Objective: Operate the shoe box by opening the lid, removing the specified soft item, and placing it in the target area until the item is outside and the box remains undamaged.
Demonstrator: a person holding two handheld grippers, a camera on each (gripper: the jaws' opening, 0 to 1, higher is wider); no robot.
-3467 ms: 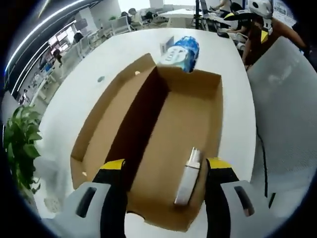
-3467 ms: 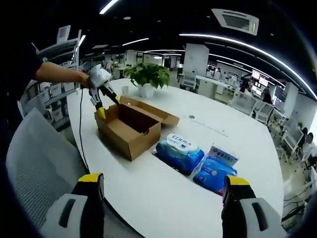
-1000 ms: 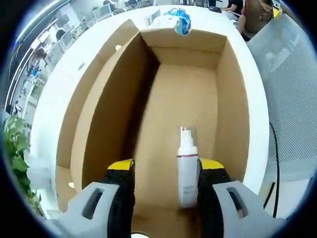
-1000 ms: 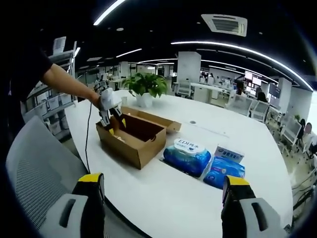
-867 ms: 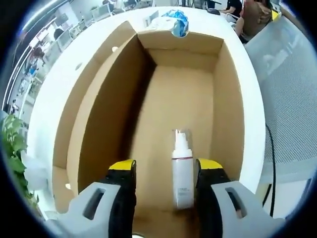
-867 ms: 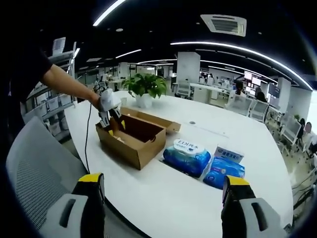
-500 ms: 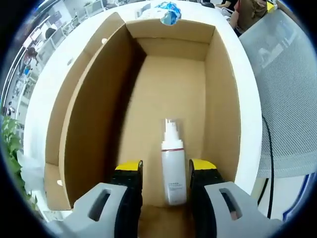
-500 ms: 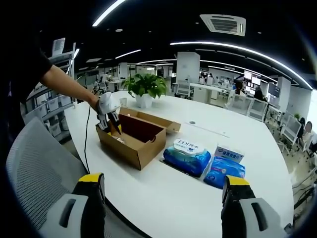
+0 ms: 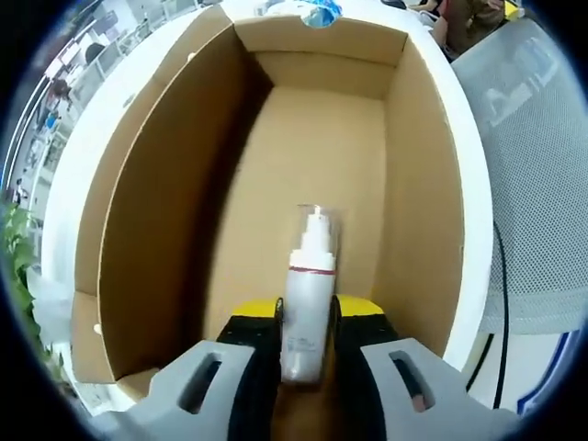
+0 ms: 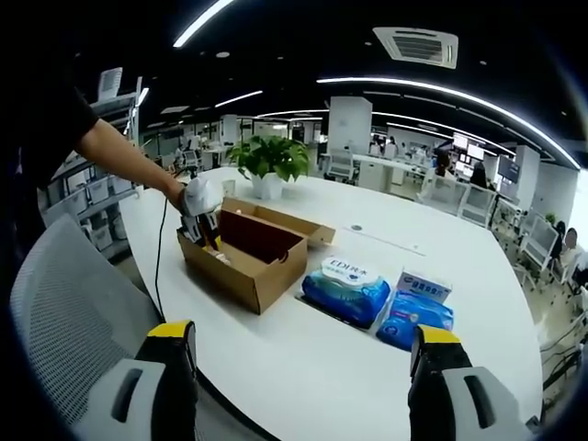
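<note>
— Since the left gripper (image 9: 308,317) has its jaws pressed on the spray bottle (image 9: 308,294), how will it handle?
— Light, stiff, smooth plastic; likely slippery. Grip the cylindrical body, not the clear cap.
— Location?
— Lying on the shoe box (image 9: 165,184) floor, near its right wall; matte corrugated cardboard.
— Right gripper (image 10: 299,367)?
— Spread apart, empty, above the table's (image 10: 303,358) near edge.

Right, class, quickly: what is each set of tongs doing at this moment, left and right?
Left tongs: closed on the white spray bottle inside the open shoe box.
Right tongs: open, holding nothing, above the white table.
</note>
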